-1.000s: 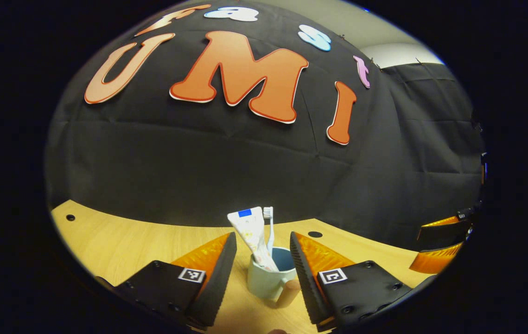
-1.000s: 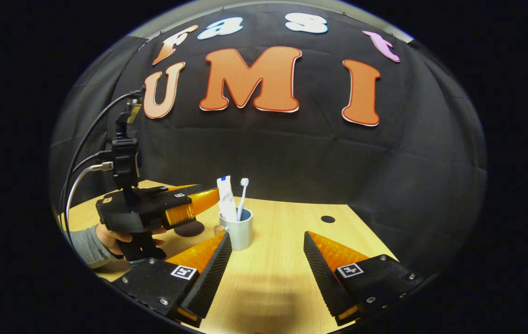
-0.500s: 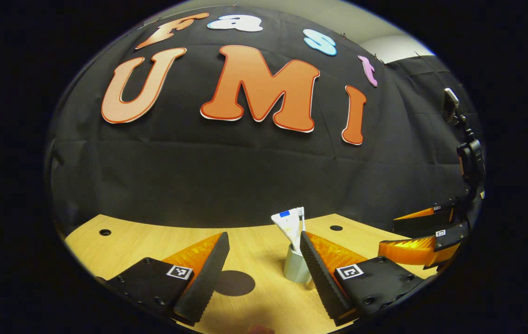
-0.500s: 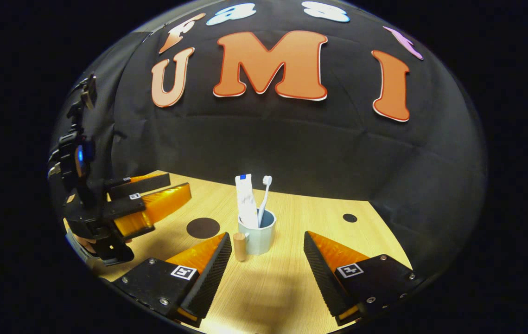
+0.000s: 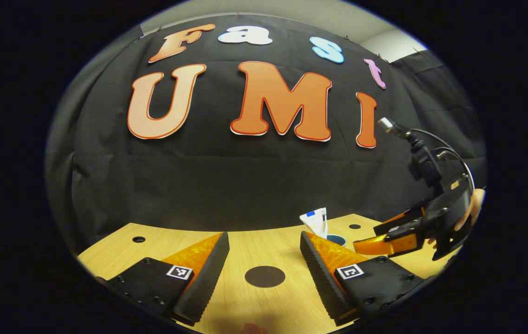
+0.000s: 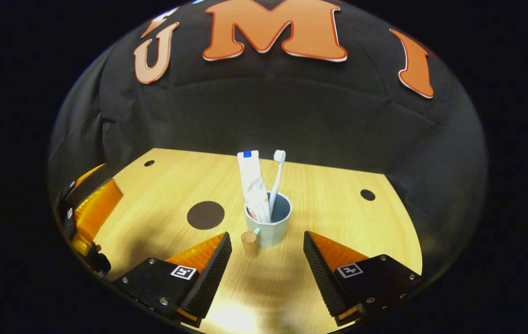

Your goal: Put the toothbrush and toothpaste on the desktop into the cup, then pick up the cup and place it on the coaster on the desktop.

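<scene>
right tool (image 6: 267,260) spread wide, lined up on cup (image 6: 270,227) | toothbrush (image 6: 276,178) and toothpaste (image 6: 254,185) inside | left tool (image 5: 264,264) released over coaster (image 5: 264,276) on bench (image 6: 338,204)

Bare counter (image 6: 338,208) lies all around the cup (image 6: 270,227) (toothbrush (image 6: 276,178) and toothpaste (image 6: 254,185) stand above its rim); the coaster (image 6: 205,215) sits uncovered, left gripper (image 6: 85,211) well apart.
</scene>
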